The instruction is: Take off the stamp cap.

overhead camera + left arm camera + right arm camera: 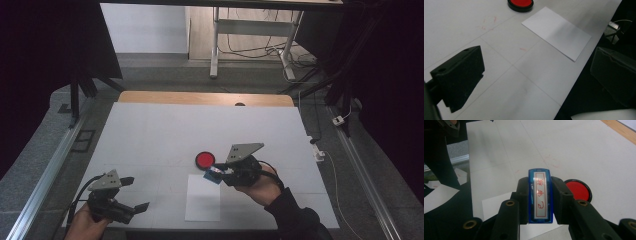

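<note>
- Reaching in from the lower right of the high view, the right hand [262,186] holds the right gripper [214,173] low over the white surface [150,135], jaws aimed leftward across it, above the far edge of the sheet of white paper [202,197].
- Its jaws are clenched on a blue stamp [540,196], one pad against each long side.
- At the lower left corner, the left hand [85,225] holds the left gripper [135,192] near the front edge of the surface, well apart from the stamp; its jaws stand wide and released, with nothing between them.
- The right gripper view gives the stamp's top face: a white label with red characters set in a clear blue frame. From above, the stamp is just a small blue block at the jaw tips.
- The left gripper view shows faint red smudges on the surface, and the paper lying close to its front edge.
- The stamp's long axis runs along the jaws, its far end pointing away from the hand.
- The round red ink pad [204,160] in its black rim sits just beside the stamp, on the far side.
</note>
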Tool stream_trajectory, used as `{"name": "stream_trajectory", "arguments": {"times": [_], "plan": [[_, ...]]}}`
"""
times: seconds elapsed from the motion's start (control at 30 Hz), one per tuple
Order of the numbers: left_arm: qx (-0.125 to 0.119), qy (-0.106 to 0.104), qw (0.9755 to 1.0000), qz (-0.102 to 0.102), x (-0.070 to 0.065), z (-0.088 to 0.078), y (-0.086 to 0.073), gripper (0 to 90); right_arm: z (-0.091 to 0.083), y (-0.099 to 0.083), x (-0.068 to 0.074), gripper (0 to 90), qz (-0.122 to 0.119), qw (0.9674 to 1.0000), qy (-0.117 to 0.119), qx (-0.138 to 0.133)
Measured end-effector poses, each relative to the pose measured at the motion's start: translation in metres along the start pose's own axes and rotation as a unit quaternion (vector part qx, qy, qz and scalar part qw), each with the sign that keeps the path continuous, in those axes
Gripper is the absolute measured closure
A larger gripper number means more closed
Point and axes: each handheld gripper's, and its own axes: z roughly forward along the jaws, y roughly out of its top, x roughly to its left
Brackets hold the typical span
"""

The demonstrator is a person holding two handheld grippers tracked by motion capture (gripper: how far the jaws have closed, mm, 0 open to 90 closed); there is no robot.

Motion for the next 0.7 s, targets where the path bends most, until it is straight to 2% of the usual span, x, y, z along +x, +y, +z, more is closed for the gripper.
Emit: {"name": "stream_trajectory", "arguments": {"times": [0.07, 0.53, 0.7], "plan": [[0.000, 0.000, 1.0000, 0.000, -0.001, 0.002, 0.003, 0.0, 0.000, 0.000, 0.000, 70.3, 0.000, 1.0000, 0.002, -0.003], [-0.002, 0.005, 0.9995, 0.030, -0.006, 0.020, 0.028, 0.0, -0.002, 0.002, 0.000, 70.3, -0.006, 0.9999, 0.006, -0.006], [-0.005, -0.001, 0.9995, 0.031, -0.006, 0.026, 0.034, 0.0, -0.003, 0.003, 0.000, 70.3, -0.010, 0.9999, 0.008, -0.007]]}}
